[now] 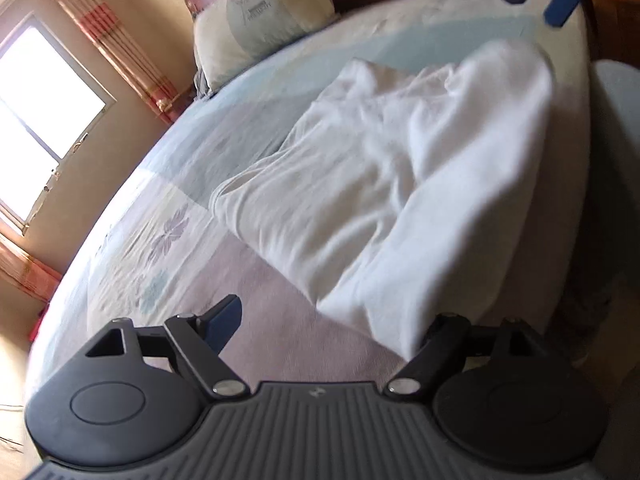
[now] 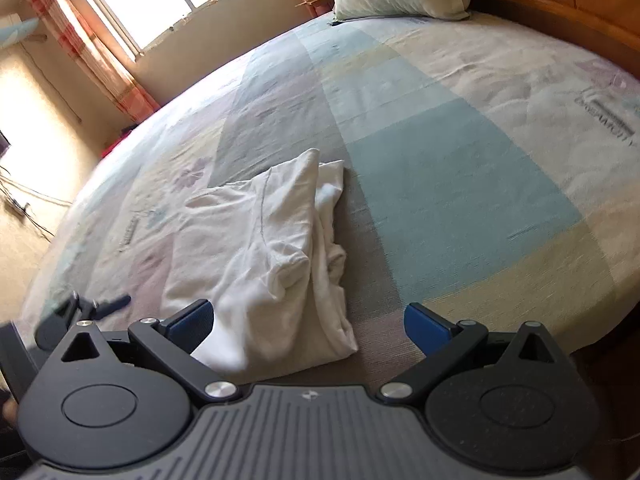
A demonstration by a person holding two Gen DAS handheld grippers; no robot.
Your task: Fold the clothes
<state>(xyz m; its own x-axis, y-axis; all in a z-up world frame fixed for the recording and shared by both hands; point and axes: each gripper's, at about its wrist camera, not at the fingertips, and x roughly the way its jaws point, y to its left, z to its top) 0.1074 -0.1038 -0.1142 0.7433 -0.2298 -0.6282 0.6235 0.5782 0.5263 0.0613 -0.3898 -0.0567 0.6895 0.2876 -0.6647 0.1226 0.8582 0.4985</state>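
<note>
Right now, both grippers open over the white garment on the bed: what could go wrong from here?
1. The white garment lies bunched in loose layers, so a pinch may catch only the top layer and drag the fold apart.
2. Its near end sits close to the bed's edge; a pull toward the person could slide it off.
3. The left gripper and right gripper are both open near the same end; closing together risks a clash or a skewed fold.

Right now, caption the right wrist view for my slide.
Open right tongs over a partly folded white garment on a pastel bedspread.
</note>
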